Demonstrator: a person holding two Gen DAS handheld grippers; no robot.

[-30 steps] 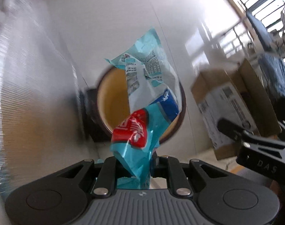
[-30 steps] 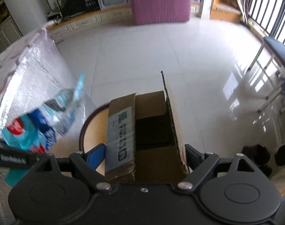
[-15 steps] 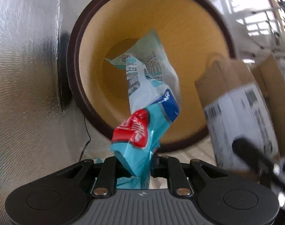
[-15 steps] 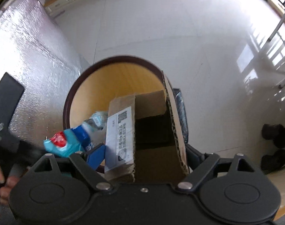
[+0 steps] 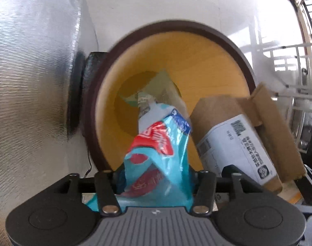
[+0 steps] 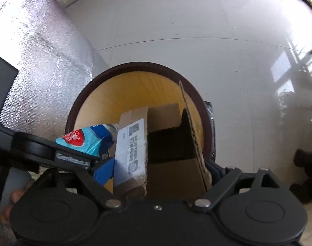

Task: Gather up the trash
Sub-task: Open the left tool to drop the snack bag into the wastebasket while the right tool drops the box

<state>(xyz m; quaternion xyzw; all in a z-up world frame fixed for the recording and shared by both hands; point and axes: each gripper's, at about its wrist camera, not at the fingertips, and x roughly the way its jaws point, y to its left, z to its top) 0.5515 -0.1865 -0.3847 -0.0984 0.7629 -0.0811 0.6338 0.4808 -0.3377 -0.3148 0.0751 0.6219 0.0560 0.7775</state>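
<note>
Clearly poised over the bin (image 5: 176, 47), both grippers, each pointing steeply down into its yellow-lined mouth so that whatever was let go would likely fall inside. Left gripper (image 5: 156, 176): jaws opening, the crumpled teal snack wrapper (image 5: 160, 143) between them and hanging toward the bin's floor, loosened rather than pinched as far as could be told. Right gripper (image 6: 156, 170): spread wide and closed against the sides of the cardboard box (image 6: 166, 149), its open flap standing up at about 1 o'clock inside the rim. From the right wrist view, wrapper at 9 o'clock of the box and just beside it, both over the bin opening. Silver foil sheet (image 6: 39, 47) at 10 o'clock of the bin, white tiled floor (image 6: 197, 20) beyond at 12 o'clock, probably just the surroundings. Wrapper marked with a red logo patch and a blue panel, lettering too blurred to read. White shipping label (image 6: 133, 149) on the box carrying a QR code, a round stamp and lines of Chinese print, not legible. Pale lettering on the left gripper's side, also unreadable.
</note>
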